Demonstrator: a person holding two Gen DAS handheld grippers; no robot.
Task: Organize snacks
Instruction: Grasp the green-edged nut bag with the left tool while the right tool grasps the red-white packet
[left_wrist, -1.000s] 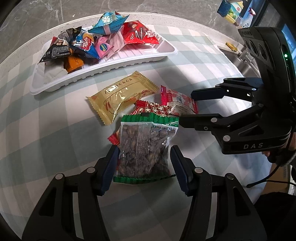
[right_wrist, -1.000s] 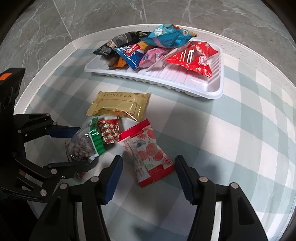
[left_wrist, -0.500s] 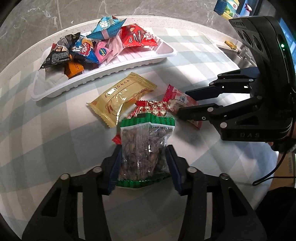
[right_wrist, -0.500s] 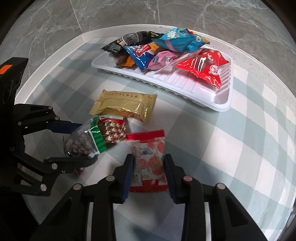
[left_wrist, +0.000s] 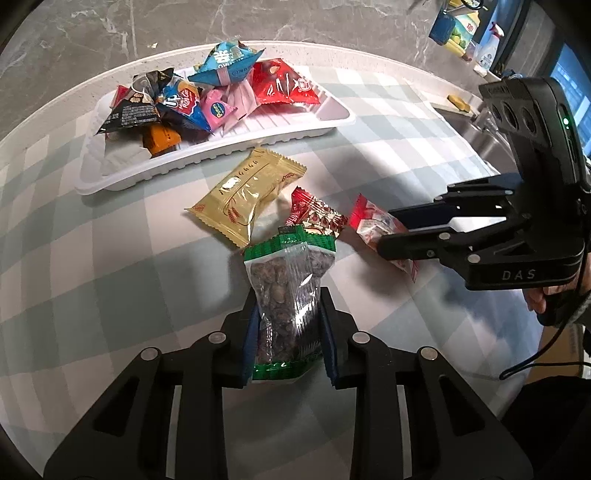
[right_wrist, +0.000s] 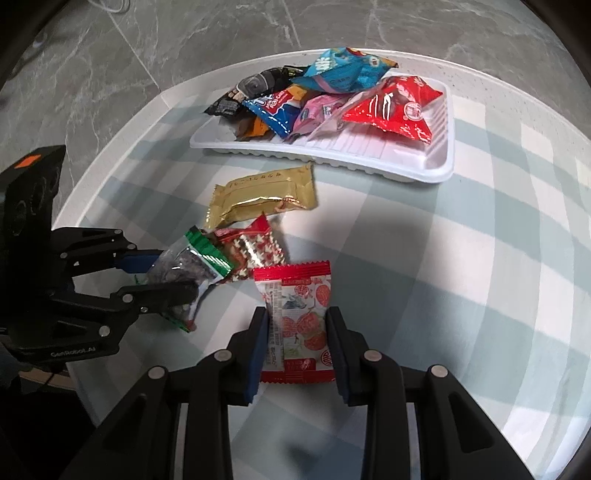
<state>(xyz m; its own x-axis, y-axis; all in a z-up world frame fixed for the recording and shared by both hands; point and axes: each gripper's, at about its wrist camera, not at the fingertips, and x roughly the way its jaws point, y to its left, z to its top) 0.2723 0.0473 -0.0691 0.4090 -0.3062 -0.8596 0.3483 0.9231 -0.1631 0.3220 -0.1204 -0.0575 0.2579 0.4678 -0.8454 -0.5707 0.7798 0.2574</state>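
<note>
Snack sorting, both hands busy right now. Left tongs (left_wrist: 288, 339) are clamped on a clear nut bag with green ends (left_wrist: 286, 306), blue pads pressing both sides, and the bag sticks up between them. Right tongs (right_wrist: 297, 343) are squeezed around a red and white fruit candy packet (right_wrist: 297, 314), gripping the lower part so the top red seam pokes out ahead of the fingers. From the left camera you can see the right tongs (left_wrist: 399, 230) pinching that same packet (left_wrist: 373, 229) just to the right of the nut bag.

Sitting loose on the checked counter (right_wrist: 443, 277): a gold wrapper (right_wrist: 264, 197) and, touching it, a small red and white patterned packet (right_wrist: 255, 247), which lies between the gold one and the two held snacks.

Further back is the white ribbed tray (right_wrist: 417, 162) with a pile of snacks in it, mostly crowded at one end: a blue bag (right_wrist: 341, 72), a red bag (right_wrist: 393, 105), a pink one (right_wrist: 317, 112) and a black one (right_wrist: 258, 86).
</note>
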